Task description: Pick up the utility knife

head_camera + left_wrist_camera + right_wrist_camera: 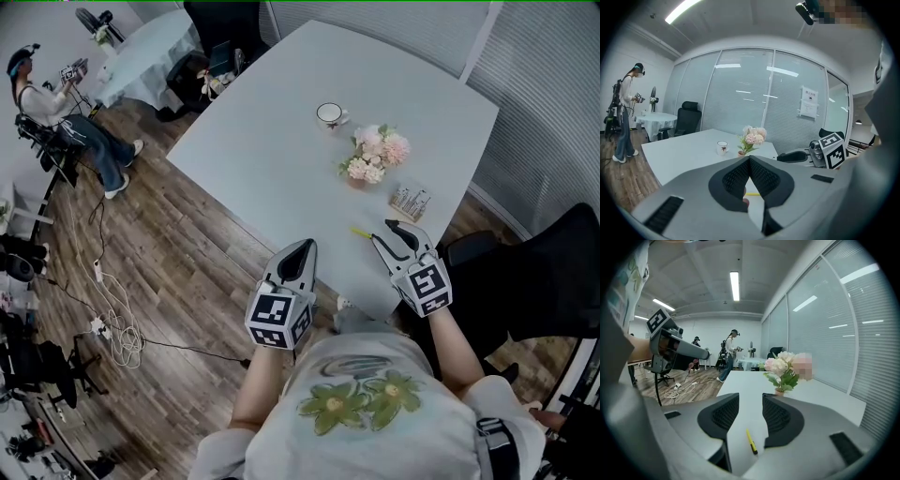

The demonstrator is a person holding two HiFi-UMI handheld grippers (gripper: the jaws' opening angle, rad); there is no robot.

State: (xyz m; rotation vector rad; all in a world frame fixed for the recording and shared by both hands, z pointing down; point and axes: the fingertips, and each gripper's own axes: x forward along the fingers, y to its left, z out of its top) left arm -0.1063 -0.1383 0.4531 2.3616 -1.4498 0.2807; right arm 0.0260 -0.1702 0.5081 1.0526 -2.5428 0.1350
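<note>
Right gripper (750,401): jaws apart, yellow utility knife (751,441) flat on table (740,385) just below the gap (not gripped). Flowers (785,369) ahead, slightly right. Left gripper (749,159): jaws together.

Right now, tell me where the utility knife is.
Head view: the utility knife lies on the table near its front edge, just left of the right gripper, before the flowers.

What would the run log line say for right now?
stage: approach | right claw: open, aimed at yellow utility knife lying on white table | left claw: shut, empty
</note>
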